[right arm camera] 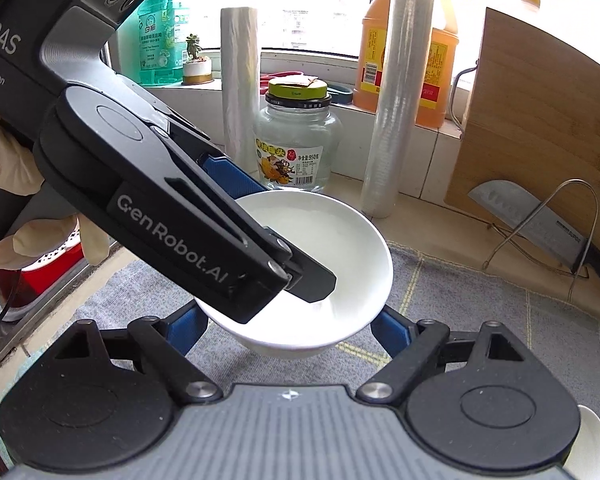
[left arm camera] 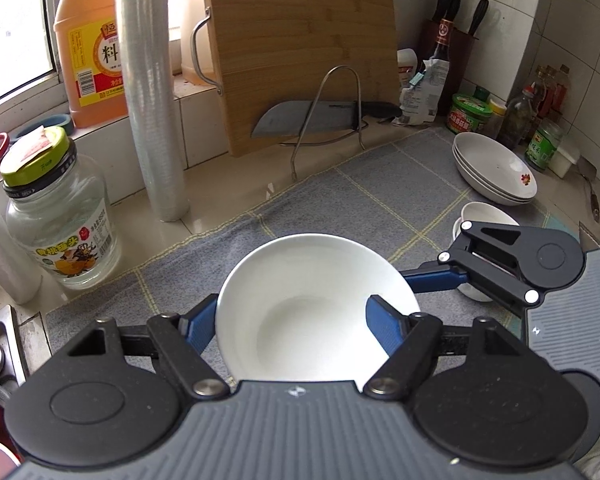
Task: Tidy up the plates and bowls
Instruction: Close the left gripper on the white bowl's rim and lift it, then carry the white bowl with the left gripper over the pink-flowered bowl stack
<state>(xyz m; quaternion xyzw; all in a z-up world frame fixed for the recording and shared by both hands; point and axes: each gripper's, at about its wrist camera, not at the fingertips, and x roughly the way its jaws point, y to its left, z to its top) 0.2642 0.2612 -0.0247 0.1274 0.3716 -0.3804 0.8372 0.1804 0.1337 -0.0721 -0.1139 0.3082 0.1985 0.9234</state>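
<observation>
A white bowl (left arm camera: 316,304) is held above the grey checked mat (left arm camera: 380,192). My left gripper (left arm camera: 296,320) is shut on the bowl's rim, one blue finger (left arm camera: 384,328) inside and one outside. In the right wrist view the same bowl (right arm camera: 332,248) sits between the blue fingers of my right gripper (right arm camera: 288,328), which are spread wide beside its base; whether they touch it is unclear. The left gripper's body (right arm camera: 172,192) crosses that view. A stack of white plates (left arm camera: 496,168) lies at the far right, with a small white bowl (left arm camera: 480,220) behind the right gripper's arm (left arm camera: 512,264).
A glass jar (left arm camera: 60,216), cling-film roll (left arm camera: 148,92), orange jug (left arm camera: 88,48), bamboo cutting board (left arm camera: 304,48), cleaver in a wire rack (left arm camera: 308,120), and sauce bottles and jars (left arm camera: 468,112) line the back. A sink edge (left arm camera: 0,344) is at the left.
</observation>
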